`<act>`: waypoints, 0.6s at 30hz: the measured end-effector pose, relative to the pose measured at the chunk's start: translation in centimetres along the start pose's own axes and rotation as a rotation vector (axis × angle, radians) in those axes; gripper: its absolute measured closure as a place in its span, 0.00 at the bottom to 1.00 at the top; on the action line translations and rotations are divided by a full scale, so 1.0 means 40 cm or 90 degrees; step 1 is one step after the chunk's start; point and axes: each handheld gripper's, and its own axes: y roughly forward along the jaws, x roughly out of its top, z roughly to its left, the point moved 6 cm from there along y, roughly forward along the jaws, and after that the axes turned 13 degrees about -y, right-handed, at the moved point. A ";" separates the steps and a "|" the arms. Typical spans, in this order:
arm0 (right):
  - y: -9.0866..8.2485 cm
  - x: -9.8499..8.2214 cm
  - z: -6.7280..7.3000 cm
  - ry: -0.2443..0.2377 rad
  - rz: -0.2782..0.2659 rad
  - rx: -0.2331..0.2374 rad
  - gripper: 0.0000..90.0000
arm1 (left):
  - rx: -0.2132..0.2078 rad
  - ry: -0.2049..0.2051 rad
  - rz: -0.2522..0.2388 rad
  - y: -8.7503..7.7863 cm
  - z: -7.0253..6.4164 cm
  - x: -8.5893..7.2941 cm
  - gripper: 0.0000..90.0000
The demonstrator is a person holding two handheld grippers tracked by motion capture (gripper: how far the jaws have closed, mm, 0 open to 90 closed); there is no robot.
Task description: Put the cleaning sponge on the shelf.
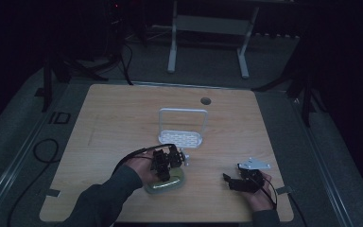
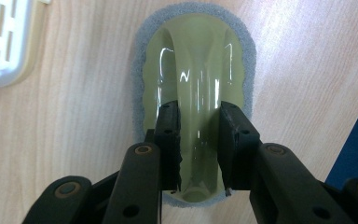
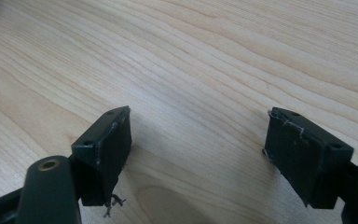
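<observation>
While the left hand-held gripper (image 2: pixel 199 149) is pressing down over the scrubbing pad (image 2: pixel 193 70), its black jaws are straddling the pad's glossy green arched handle (image 2: pixel 198 112), one on each side, drawn in close and seemingly pinching it. From the high view, that pad (image 1: pixel 166 183) is lying near the front edge of the worktop (image 1: pixel 113 118), a little left of centre, grey foam rim flat against the wood. Just behind it, toward the middle of the worktop, the white slotted rack (image 1: pixel 181 137) with its upright wire frame is standing, near but apart from the pad.

Over by the front right corner, the right hand-held gripper (image 1: pixel 234 182) is idling, jaws spread wide with nothing between them, hovering low over bare wood grain.

By my reading, this is the grasp step: the handle is being secured and the pad is not yet off the surface. What the next move calls for is a firm squeeze on that slick, curved handle and a straight lift, keeping the pad level and clear of the rack's rim.
</observation>
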 end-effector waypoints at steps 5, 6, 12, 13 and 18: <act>0.000 0.000 0.000 0.000 0.000 0.000 0.25 | 0.005 0.006 -0.010 -0.008 0.010 0.008 0.80; 0.000 0.000 0.000 -0.001 0.000 0.000 0.25 | 0.009 0.004 -0.012 -0.008 0.012 0.009 0.80; 0.000 0.000 -0.001 -0.003 -0.001 -0.001 0.25 | 0.019 0.012 -0.019 -0.011 0.019 0.020 0.80; 0.000 0.000 -0.001 -0.002 0.000 0.000 0.25 | 0.021 0.011 -0.024 -0.012 0.020 0.023 0.80; 0.000 0.000 0.000 -0.001 0.000 0.000 0.25 | 0.039 0.034 -0.046 -0.015 0.027 0.030 0.80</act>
